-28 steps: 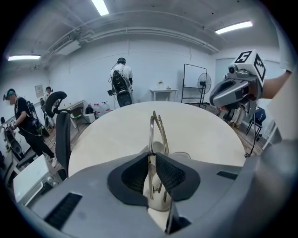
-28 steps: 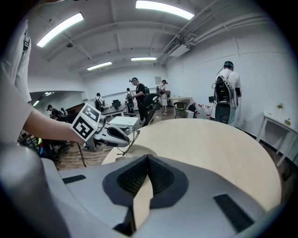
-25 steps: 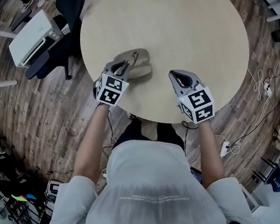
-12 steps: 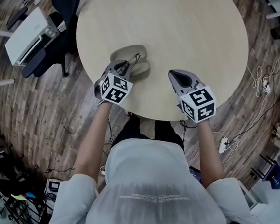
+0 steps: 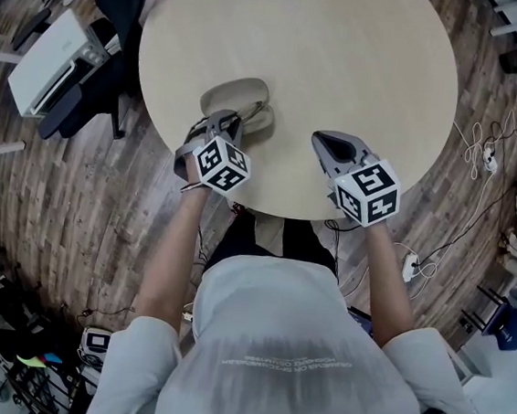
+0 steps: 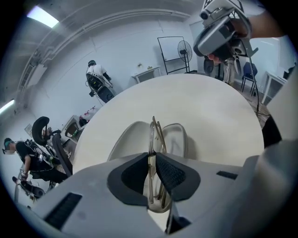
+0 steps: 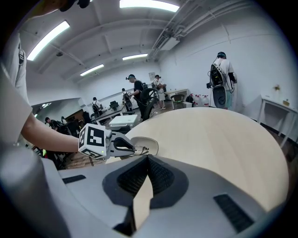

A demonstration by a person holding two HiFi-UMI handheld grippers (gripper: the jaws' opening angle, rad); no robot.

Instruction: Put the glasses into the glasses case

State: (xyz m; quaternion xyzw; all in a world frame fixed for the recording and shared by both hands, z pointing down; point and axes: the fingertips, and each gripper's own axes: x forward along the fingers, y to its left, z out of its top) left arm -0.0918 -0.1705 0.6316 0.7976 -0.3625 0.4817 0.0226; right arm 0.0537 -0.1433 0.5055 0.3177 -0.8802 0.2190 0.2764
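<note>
Beige and round, the laminate surface (image 5: 348,55) carries an open, pale beige oval glasses case (image 5: 236,93) near the edge closest to the person, with its two halves lying side by side. The left hand-held gripper (image 6: 152,155) is angled down over the case. Its jaws stand at a narrow gap, with the dark ribbed pads (image 6: 170,174) clamped on the thin, metal-framed glasses with clear lenses (image 6: 152,135). The glasses are folded and held edge-on, directly above the open halves. Contact between frame and case cannot be confirmed. The right hand-held gripper (image 7: 148,159) is positioned over the bare surface to the right of the case, apart from it. Its jaws are closed together with nothing between them.
</note>
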